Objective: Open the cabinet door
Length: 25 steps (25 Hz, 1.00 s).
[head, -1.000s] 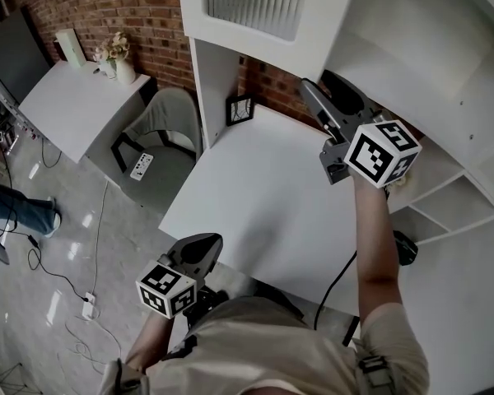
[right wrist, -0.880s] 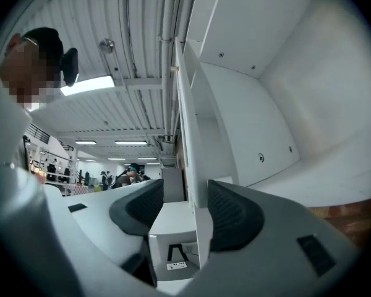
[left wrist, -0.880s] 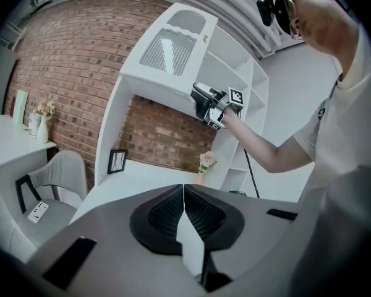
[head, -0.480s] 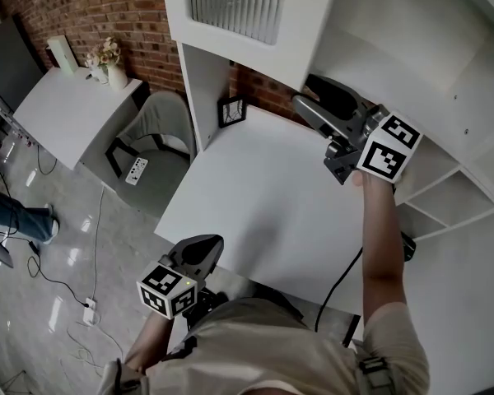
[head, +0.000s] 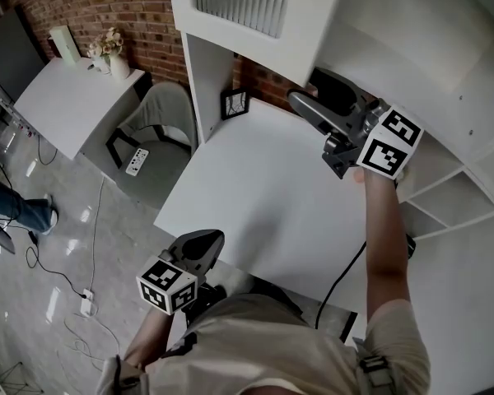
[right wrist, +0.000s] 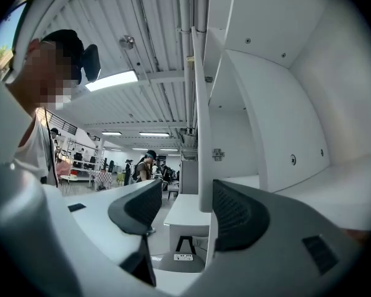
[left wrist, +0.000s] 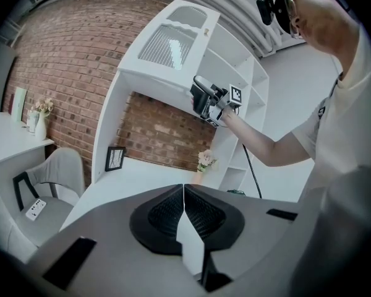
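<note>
The cabinet door (head: 255,15) with its ribbed pane hung swung out from the cabinet above the white desk (head: 255,196), and the bare shelves behind it were open to view. By that look the opening itself seemed about done, so the step in hand was probably letting go. In the right gripper view the door's thin edge (right wrist: 202,116) stood upright between the jaws of the right gripper (right wrist: 185,212). It was close against the right-hand pad and clear of the left one, and the jaws were opening rather than pinching.

To finish well, the jaws should spread wide enough to clear both faces of the edge. Then the gripper should draw straight back off it, so no pad drags the door and swings it shut again. A sideways pull would risk nudging it on its hinges.

The left gripper (left wrist: 184,209) was low by the person's waist, its jaws closed together on nothing, and it had no part to play.

Compared with a second earlier, the right gripper (head: 306,93) had turned. In the head view its jaws pointed more toward the left, along the door's lower edge, and its marker cube sat a little higher. The door showed much the same angle, and the left gripper (head: 206,241) had not shifted.
</note>
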{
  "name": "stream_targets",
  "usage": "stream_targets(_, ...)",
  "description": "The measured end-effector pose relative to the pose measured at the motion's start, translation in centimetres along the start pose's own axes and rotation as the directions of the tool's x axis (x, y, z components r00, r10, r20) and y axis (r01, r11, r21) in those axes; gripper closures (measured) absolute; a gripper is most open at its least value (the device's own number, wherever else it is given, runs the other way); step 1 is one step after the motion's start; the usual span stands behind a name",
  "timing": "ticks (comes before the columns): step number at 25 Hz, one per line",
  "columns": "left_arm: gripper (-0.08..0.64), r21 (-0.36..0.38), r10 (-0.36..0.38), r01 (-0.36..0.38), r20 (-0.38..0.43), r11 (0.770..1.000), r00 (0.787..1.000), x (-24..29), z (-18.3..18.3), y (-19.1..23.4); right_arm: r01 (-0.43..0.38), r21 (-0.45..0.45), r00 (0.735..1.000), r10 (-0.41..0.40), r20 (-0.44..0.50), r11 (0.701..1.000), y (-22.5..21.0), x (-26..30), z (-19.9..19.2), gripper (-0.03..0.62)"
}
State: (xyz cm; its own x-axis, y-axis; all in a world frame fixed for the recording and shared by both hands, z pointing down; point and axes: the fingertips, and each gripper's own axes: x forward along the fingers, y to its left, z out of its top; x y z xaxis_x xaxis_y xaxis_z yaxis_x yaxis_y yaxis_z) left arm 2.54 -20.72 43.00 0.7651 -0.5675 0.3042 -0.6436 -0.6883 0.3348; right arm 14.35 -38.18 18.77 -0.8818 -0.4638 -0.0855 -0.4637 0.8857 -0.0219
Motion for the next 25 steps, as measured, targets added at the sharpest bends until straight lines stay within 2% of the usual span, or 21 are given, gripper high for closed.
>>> stream_targets(11, 0.540, 0.005, -0.004, 0.004, 0.005, 1.000, 1.000, -0.3, 0.3, -0.4, 0.011, -0.016, 1.000, -0.011, 0.002, 1.000, 1.2, 1.2, -0.1, 0.321)
stream_targets(16, 0.540, -0.004, 0.011, -0.011, 0.001, 1.000, 1.000, -1.1, -0.2, -0.1, 0.019, -0.007, 1.000, -0.019, 0.001, 1.000, 1.5, 2.0, -0.2, 0.314)
stream_targets(25, 0.540, -0.013, 0.045, -0.045, 0.017, 0.999, 0.999, -2.1, -0.6, 0.5, 0.023, -0.052, 1.000, -0.023, -0.004, 0.998, 2.8, 4.3, -1.0, 0.305)
